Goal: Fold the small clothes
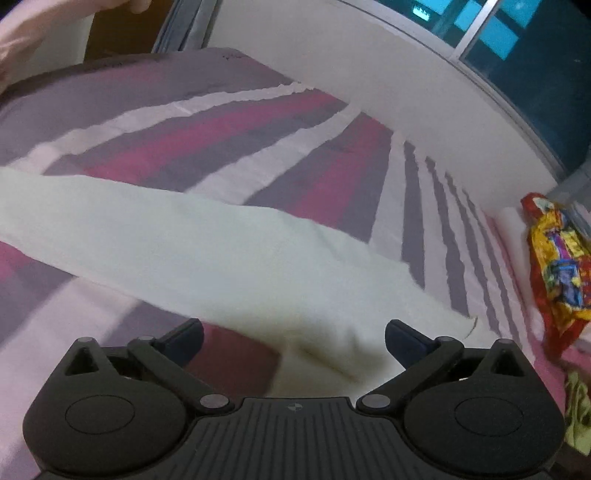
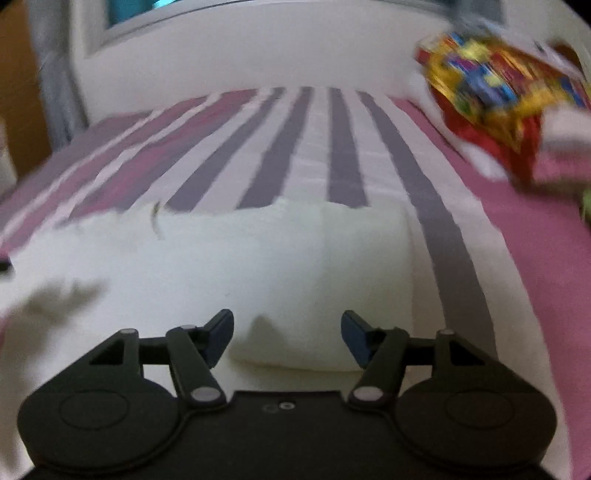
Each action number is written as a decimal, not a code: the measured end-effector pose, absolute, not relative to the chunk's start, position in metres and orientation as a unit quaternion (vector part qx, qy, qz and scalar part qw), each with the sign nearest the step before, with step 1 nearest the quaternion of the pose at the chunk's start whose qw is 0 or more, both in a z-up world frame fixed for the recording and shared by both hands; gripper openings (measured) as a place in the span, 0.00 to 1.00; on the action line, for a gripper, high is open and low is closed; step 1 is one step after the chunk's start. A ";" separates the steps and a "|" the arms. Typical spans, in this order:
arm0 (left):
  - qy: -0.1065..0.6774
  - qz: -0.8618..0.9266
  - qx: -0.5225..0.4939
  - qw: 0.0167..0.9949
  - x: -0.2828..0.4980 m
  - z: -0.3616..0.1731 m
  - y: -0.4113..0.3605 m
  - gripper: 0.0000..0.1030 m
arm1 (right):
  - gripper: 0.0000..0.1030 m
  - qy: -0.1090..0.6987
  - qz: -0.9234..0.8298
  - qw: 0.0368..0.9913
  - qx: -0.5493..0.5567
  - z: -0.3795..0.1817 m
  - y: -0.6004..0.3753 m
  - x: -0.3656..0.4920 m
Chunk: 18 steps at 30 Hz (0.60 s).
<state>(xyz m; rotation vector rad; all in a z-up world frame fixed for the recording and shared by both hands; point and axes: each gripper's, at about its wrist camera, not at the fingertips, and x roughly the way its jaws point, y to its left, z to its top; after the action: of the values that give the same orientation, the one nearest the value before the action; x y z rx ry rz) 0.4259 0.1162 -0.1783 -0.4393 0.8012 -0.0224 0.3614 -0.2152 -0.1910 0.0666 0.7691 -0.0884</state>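
A white garment [image 1: 207, 243] lies across the striped bed as a long folded band running from the left edge to the lower right. My left gripper [image 1: 293, 341] hovers over its near end, jaws wide apart, with the cloth below them and neither pad pressing on it. In the right wrist view the same white garment [image 2: 258, 266] shows as a flat folded rectangle with a straight right edge. My right gripper [image 2: 288, 332] stands open above its near fold; the blue fingertips [image 2: 221, 332] are clear of the cloth.
The bed sheet [image 1: 258, 125] has pink, purple and white stripes. A red and yellow patterned cloth [image 1: 554, 266] [image 2: 495, 92] lies bunched at the right by the white wall, with a yellow-green cloth [image 1: 576, 413] beside it. A person's sleeve [image 1: 22, 33] shows at top left.
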 end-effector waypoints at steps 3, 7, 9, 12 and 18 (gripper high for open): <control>0.400 0.018 -0.228 0.888 0.419 -0.179 0.151 1.00 | 0.62 0.389 -0.022 0.920 0.037 -0.191 -0.194 0.361; 0.401 0.071 -0.274 0.871 0.409 -0.187 0.212 1.00 | 0.62 0.392 0.002 0.918 0.056 -0.185 -0.168 0.354; 0.398 0.097 -0.310 0.858 0.402 -0.194 0.246 0.93 | 0.64 0.392 0.016 0.917 0.065 -0.182 -0.156 0.347; 0.401 0.117 -0.351 0.838 0.395 -0.209 0.290 0.77 | 0.66 0.393 0.035 0.917 0.066 -0.179 -0.140 0.337; 0.358 0.154 -0.461 0.797 0.383 -0.241 0.354 0.77 | 0.67 0.398 0.065 0.913 0.064 -0.177 -0.112 0.326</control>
<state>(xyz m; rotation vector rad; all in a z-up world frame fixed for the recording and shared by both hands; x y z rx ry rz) 0.3833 0.3535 -0.2406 -0.9892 0.7695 0.3305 0.3258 -0.1124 -0.1773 0.1321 0.8203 0.1340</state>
